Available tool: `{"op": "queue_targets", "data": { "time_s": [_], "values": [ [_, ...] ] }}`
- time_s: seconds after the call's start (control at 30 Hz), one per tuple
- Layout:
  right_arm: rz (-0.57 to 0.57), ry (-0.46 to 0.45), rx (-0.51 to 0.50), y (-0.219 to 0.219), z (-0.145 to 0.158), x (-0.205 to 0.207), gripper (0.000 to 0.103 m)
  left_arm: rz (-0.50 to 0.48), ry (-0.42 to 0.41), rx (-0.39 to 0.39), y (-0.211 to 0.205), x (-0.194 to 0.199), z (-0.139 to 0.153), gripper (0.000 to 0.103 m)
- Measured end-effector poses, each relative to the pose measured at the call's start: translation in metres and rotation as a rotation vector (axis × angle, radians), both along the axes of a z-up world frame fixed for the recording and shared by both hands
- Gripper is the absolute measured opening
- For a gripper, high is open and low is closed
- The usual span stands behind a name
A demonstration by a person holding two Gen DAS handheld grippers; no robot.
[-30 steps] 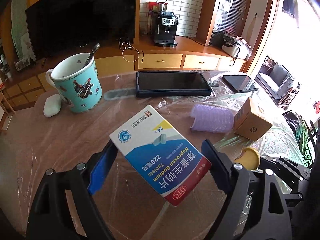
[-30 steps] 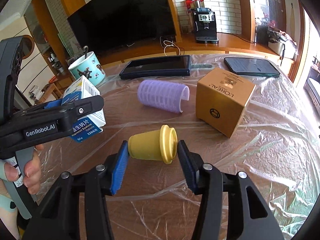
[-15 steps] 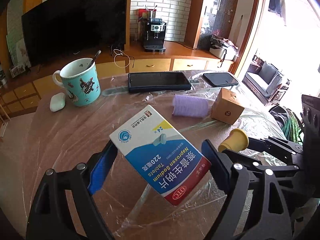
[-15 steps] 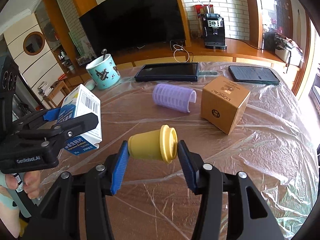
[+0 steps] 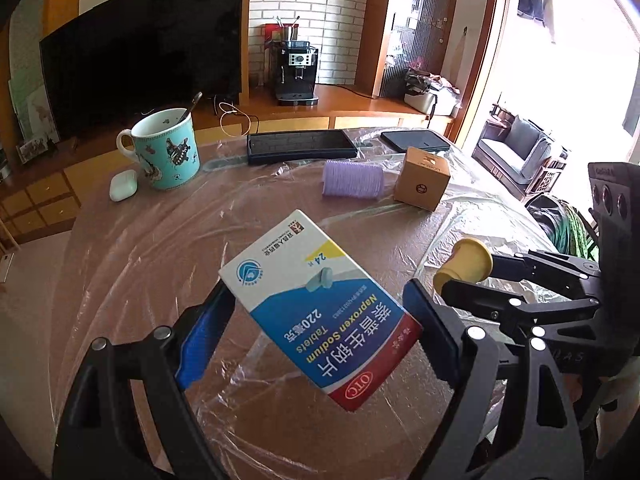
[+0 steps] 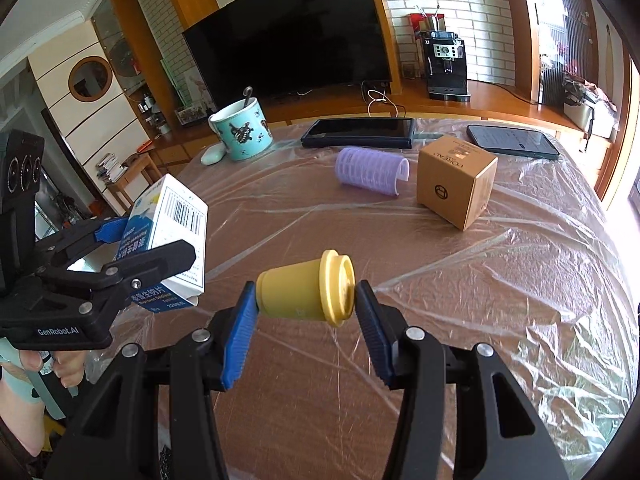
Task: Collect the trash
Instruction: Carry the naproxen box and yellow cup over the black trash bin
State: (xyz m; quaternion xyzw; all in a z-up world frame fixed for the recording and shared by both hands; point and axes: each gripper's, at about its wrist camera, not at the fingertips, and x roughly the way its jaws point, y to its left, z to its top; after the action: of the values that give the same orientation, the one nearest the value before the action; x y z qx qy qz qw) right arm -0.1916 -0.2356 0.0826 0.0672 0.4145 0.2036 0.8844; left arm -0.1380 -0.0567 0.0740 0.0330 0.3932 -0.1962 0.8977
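A: The left tongs [image 5: 316, 332] are clamping the tablet box [image 5: 320, 304] and the right tongs [image 6: 306, 312] are pinching the yellow cup [image 6: 308, 294], both lifted clear above the tabletop [image 6: 500, 280].

B: Keep both squeezes steady while carrying; no bin is showing. The mug [image 5: 166, 150] is holding a spoon [image 5: 191, 106].

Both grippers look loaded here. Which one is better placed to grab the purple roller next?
Neither yet: the left gripper holds the pill box, the right gripper the yellow cup. Once emptied, right is probably better: the roller lies ahead of it, nearer its side.
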Motion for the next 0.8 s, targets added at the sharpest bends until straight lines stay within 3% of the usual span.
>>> {"op": "queue_targets", "data": {
  "time_s": [0.43,0.8],
  "values": [
    [0.041,-0.044,0.006,0.000,0.014,-0.040,0.049,-0.017,0.013,-0.039,0.013,-0.051,-0.003,0.087],
    [0.083,-0.068,-0.001,0.005,0.021,-0.076,0.049,-0.037,-0.009,-0.008,0.020,-0.094,-0.001,0.087]
  ]
}}
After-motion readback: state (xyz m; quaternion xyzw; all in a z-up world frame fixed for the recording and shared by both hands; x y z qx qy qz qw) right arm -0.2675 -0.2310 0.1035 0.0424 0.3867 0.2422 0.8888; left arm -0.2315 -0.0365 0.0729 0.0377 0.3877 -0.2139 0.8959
